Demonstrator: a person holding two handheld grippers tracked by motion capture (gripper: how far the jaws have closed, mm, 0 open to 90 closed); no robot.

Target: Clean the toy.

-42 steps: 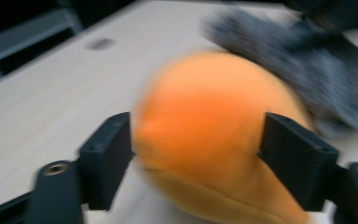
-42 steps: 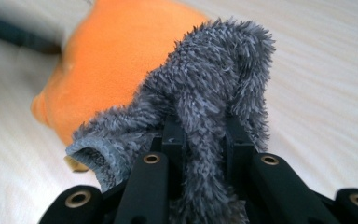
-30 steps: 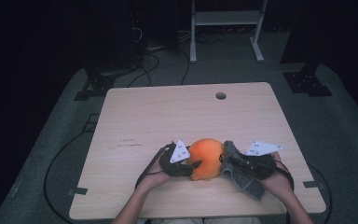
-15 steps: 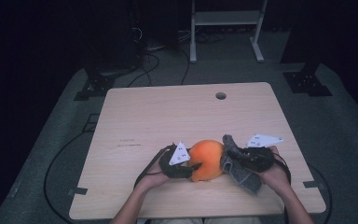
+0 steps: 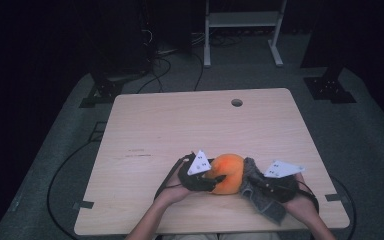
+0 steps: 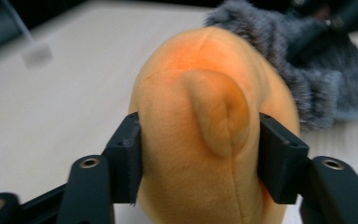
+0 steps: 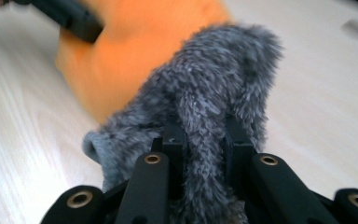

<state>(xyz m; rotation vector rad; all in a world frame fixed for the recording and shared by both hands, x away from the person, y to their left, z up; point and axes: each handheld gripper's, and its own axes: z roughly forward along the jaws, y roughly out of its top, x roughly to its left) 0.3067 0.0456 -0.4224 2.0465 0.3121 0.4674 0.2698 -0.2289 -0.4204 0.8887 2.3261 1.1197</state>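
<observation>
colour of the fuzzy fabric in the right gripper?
Grey, the fuzzy fabric; clearest in the right gripper view.

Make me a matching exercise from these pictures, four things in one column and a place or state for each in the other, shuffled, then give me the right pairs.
Things:
1. orange plush toy
2. grey furry cloth
3. round hole
4. left gripper

Places or states:
A. near the table's far edge
B. pinched in the right gripper
C. jaws pressed on both sides of the plush
D. between the two grippers, at the table's near edge

Pairs: 1-D, 2-B, 3-A, 4-C
</observation>
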